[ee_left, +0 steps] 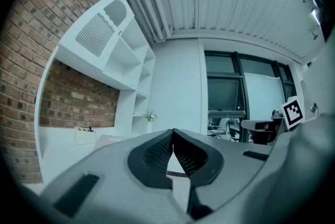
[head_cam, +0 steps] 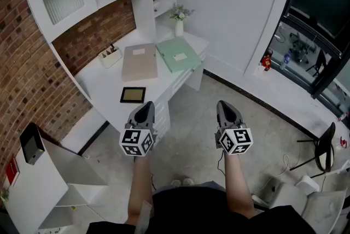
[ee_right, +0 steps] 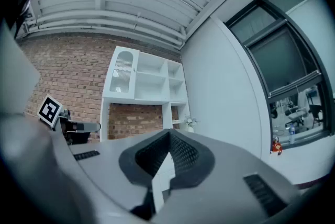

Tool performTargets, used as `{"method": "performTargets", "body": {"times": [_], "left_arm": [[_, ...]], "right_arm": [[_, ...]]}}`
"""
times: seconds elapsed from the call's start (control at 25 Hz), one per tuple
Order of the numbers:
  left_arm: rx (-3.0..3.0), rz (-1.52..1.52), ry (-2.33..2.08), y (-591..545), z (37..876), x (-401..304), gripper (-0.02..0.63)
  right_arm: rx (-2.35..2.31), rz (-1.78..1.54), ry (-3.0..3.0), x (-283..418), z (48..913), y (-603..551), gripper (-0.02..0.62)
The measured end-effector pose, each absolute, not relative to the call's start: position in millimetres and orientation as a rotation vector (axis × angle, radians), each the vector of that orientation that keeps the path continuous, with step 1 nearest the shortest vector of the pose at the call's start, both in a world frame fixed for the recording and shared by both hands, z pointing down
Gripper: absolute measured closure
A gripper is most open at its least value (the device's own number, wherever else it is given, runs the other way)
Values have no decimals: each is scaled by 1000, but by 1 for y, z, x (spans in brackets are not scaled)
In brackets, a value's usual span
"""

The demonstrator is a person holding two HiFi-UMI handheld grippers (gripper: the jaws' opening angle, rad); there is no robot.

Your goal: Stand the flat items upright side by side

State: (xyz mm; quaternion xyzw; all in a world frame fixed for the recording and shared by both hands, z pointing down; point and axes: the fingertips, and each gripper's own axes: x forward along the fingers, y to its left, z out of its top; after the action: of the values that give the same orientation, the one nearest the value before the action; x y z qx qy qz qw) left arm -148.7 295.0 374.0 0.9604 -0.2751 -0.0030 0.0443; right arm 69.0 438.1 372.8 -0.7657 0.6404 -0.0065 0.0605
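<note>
Bright even indoor light, ceiling lamp glare at top, gripper views fisheye-warped with dark corners, soft focus

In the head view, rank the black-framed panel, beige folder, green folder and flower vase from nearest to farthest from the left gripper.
1. Black-framed panel, at the desk front edge, just ahead of the left gripper.
2. Beige folder, flat, mid-desk.
3. Green folder, flat, right of the beige one.
4. Flower vase, at the back.
</note>
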Motion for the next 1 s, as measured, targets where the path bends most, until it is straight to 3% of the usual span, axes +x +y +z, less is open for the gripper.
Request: {"method": "performTargets", "body": {"times": [1.0], "left_arm": [[2956, 63, -684, 299, 408, -134, 597]], "right_arm": [[-2312, -118, 2015, 63, 407, 427, 597]]}}
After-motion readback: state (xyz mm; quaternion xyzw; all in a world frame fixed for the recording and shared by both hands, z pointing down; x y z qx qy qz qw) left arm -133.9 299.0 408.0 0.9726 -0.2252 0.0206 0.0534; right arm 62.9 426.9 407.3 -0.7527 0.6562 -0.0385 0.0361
